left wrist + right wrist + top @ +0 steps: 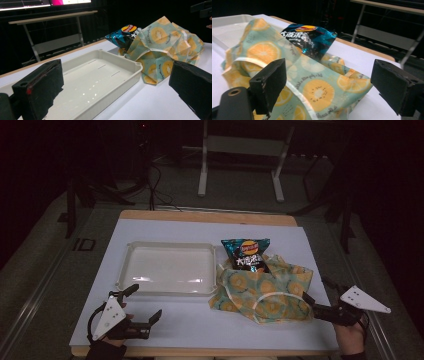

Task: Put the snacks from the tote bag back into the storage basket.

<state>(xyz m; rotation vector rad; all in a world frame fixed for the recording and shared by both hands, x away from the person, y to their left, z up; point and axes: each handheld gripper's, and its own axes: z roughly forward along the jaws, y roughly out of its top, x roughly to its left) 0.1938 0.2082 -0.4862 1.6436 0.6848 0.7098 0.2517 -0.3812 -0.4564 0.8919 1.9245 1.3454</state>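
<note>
A light green cloth bag [265, 292] printed with orange and kiwi slices lies crumpled on the white table top, right of centre. A dark blue chip packet [246, 252] sticks halfway out of its far end. My right gripper [316, 294] stands open at the bag's right edge, its jaws wide apart with the cloth [317, 85] low between them. The packet [308, 37] lies beyond them. My left gripper [145, 302] is open near the front left, just in front of the tray [170, 290]. Its jaws frame the tray [120, 75] and the bag [170, 47].
The shallow white plastic tray is empty and sits left of the bag. A wooden table edge [210, 216] borders the white sheet at the back. Metal frame legs [202, 165] stand on the dark floor beyond the table.
</note>
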